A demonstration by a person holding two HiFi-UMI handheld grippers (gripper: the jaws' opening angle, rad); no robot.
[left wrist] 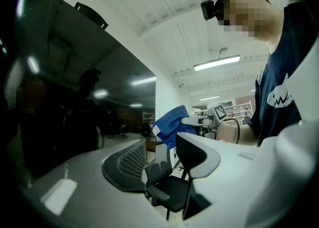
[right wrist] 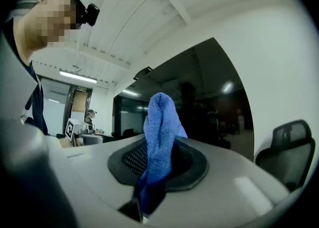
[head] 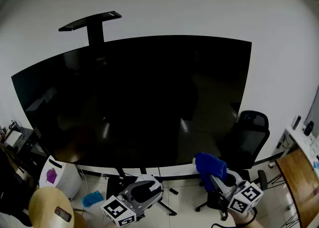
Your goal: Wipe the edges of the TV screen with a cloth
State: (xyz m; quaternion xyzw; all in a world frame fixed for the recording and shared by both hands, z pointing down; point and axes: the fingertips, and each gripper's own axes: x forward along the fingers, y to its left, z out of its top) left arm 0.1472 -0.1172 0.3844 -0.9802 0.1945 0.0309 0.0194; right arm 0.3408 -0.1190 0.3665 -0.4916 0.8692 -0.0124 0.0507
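Here the blue cloth stands clamped between the right gripper's fingers; left gripper's fingers gape empty.

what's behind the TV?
White wall and a black post with a crossbar, rising above the TV. The post's lower part and any mount are covered.

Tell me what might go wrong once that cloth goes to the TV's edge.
1. The blue cloth is pinched into a narrow bunch by the right gripper. The jaws on either side are bare, so hard plastic might scrape the TV screen.
2. The office chair stands close by the screen's lower right corner and could get in the gripper's way there.
3. The left gripper is empty and off the TV, so a firm push might rock it.
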